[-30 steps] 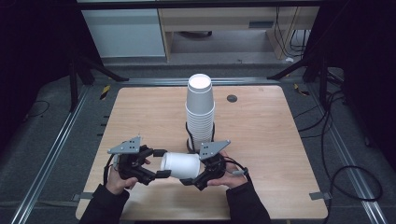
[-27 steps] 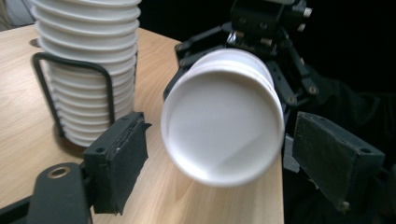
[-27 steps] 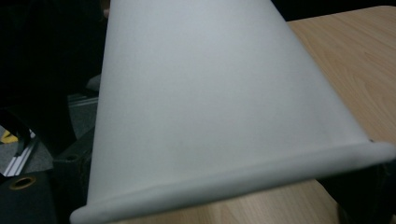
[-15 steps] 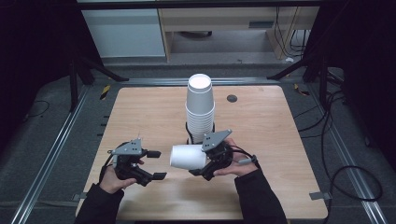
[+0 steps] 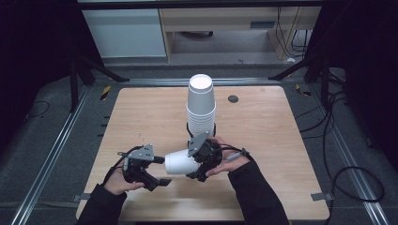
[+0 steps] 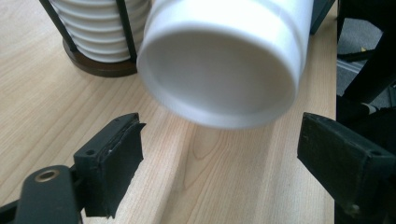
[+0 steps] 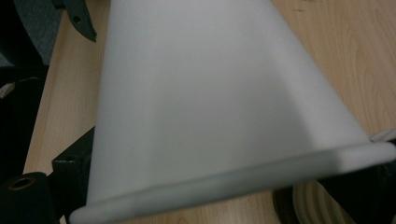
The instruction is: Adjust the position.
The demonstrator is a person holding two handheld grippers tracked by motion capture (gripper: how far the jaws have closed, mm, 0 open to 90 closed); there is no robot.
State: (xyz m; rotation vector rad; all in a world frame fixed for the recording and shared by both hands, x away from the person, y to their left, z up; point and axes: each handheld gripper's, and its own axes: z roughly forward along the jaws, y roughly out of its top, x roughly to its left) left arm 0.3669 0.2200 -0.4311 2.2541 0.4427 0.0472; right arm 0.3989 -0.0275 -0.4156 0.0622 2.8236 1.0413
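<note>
Wooden bench (image 5: 263, 140) mostly bare; free room right and front, edges well apart. Cup stack (image 5: 201, 105) upright in holder at centre. Single white cup (image 5: 180, 162) sideways above bench, right gripper (image 5: 199, 159) jaws pinching rim end. Left gripper (image 5: 157, 171) jaws spread, empty. Judgement: cup separated; next needs placing, clear of stack.

Matt white paper cup (image 5: 180, 162); smooth, pale wood-grain table (image 5: 263, 131).
</note>
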